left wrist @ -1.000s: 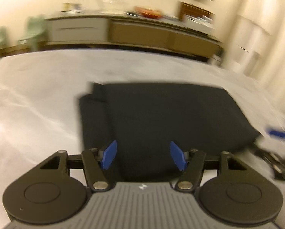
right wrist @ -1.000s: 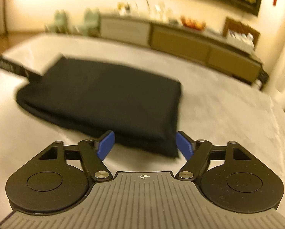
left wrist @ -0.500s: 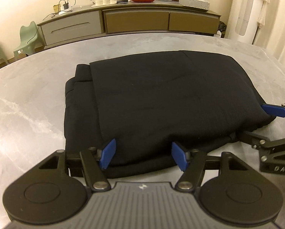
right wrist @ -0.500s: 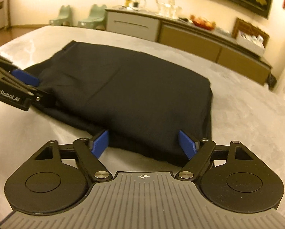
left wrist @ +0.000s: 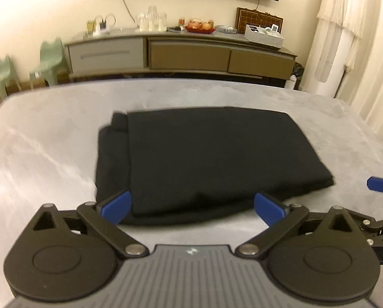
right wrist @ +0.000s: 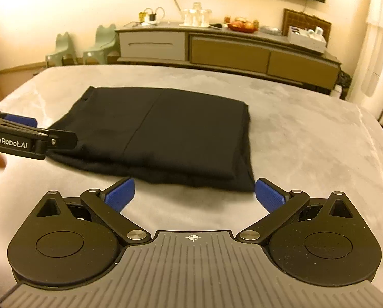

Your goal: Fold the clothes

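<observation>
Both grippers are drawn back from the folded black garment; left gripper and right gripper are opening wide, nothing between them.

The left claw, with blue-padded black fingers, is opening wide, its pads clear of any fabric. Just ahead of it, a folded black garment lies flat on the grey marbled counter, its near edge between the fingers. To its right, the right claw's blue fingertip shows.
</observation>
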The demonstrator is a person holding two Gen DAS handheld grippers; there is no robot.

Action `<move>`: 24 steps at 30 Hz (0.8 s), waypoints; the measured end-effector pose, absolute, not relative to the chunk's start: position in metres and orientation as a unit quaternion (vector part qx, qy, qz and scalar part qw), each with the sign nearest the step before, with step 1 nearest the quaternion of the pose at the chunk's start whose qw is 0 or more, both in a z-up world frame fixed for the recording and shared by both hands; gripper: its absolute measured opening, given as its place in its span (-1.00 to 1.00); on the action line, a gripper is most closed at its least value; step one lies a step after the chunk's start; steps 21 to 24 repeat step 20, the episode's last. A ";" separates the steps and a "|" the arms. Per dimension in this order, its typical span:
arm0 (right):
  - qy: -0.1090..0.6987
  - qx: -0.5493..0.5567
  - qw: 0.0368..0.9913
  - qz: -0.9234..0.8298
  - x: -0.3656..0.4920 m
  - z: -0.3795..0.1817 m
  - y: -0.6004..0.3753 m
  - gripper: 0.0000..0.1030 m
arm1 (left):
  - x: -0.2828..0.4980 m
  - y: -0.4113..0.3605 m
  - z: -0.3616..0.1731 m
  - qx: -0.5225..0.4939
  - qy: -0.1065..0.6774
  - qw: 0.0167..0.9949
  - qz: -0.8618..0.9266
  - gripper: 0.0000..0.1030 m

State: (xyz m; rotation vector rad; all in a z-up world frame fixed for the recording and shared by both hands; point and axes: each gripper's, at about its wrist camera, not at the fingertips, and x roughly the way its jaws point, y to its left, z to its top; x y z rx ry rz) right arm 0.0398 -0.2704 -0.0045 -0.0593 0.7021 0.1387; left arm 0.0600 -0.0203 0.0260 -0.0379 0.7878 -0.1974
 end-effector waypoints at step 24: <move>0.316 -0.031 0.948 0.035 -0.027 -0.003 -0.263 0.96 | 0.000 -0.027 0.028 -0.096 0.340 0.932 -0.077 1.00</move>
